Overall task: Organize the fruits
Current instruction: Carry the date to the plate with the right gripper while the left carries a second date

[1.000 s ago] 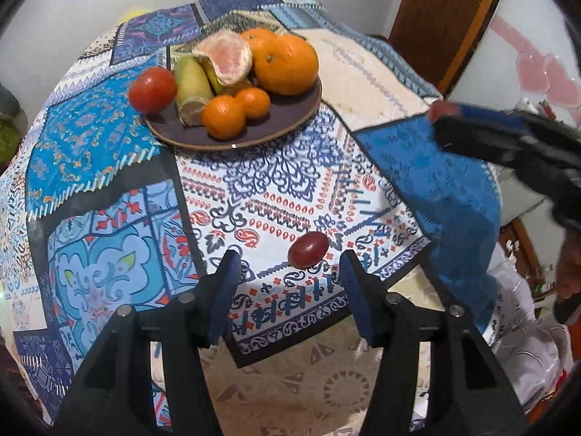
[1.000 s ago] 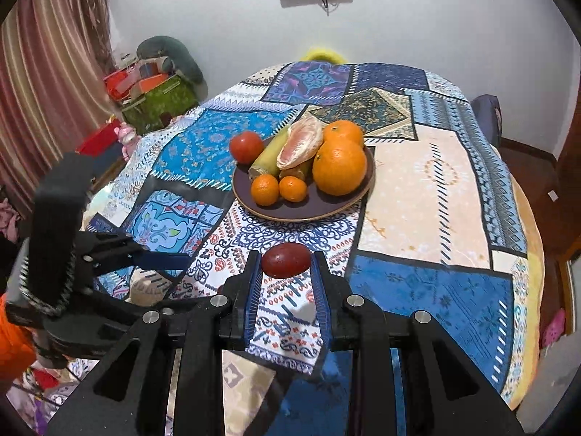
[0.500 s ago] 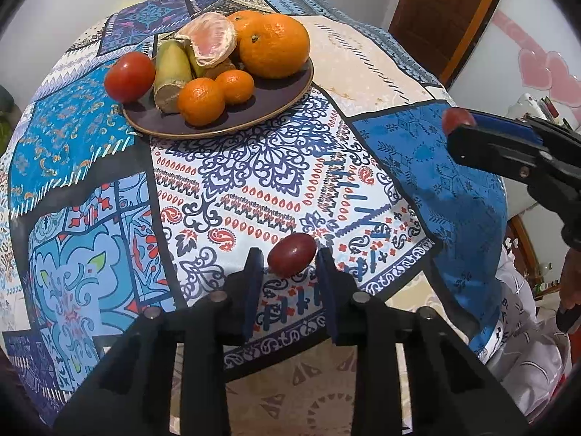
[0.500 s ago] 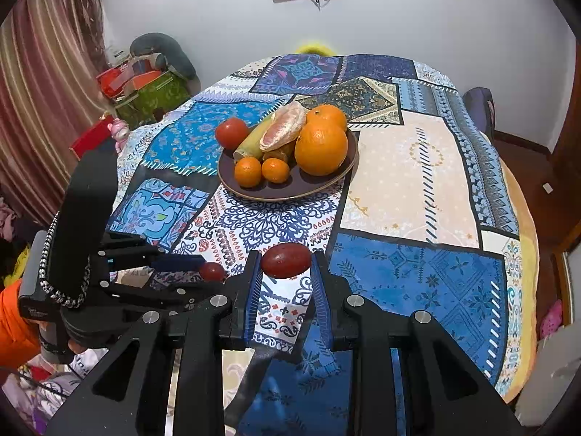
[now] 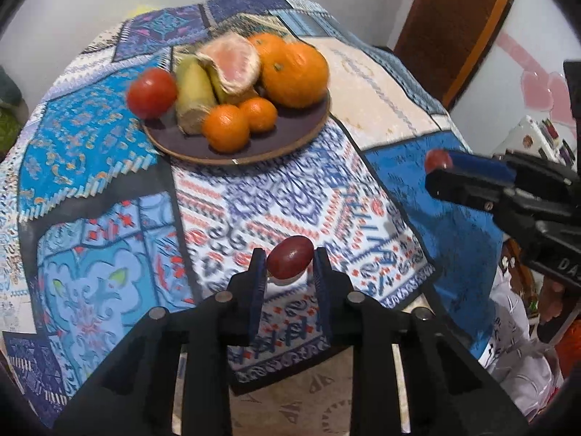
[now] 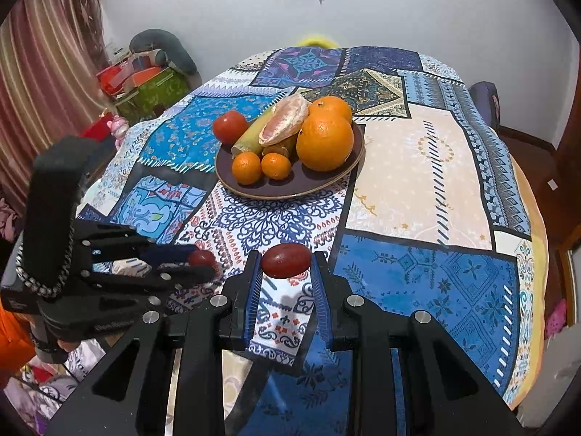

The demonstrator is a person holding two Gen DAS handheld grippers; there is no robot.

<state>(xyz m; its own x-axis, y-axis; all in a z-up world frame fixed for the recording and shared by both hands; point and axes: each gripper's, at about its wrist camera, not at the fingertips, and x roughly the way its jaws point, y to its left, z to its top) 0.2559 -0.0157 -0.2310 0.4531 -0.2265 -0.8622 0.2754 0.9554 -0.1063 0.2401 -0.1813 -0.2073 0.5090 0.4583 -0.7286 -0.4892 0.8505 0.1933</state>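
Holding now: each gripper has one small dark red fruit pinched at the tips of its blue pads.
Left gripper (image 5: 290,269): its two pads are pressed in on the left red fruit (image 5: 289,262), one pad on each side, up above the tablecloth.
Right gripper (image 6: 286,267): its two pads squeeze the right red fruit (image 6: 286,259) the same way, above the near part of the tablecloth.
Seen from the other side: the left wrist view shows the right gripper off to the right with a bit of red at its tip; the right wrist view shows the left gripper low on the left with its red fruit at the tip.
Plate (image 6: 308,185): dark, round, flat on the cloth, farther back than both grippers.
On the plate: a big orange (image 6: 325,141) with another orange behind it, two small oranges (image 6: 247,168) in front, a peeled pink grapefruit piece (image 6: 285,120) leaning on a yellow-green banana (image 6: 250,138), and a red tomato (image 6: 229,126) at the left edge.
Tablecloth (image 6: 417,167): blue, white and cream patches with many patterns, covering a round table.
Room: a white wall behind, a striped curtain (image 6: 40,83) at the left, a brown door (image 5: 454,25) at the right.
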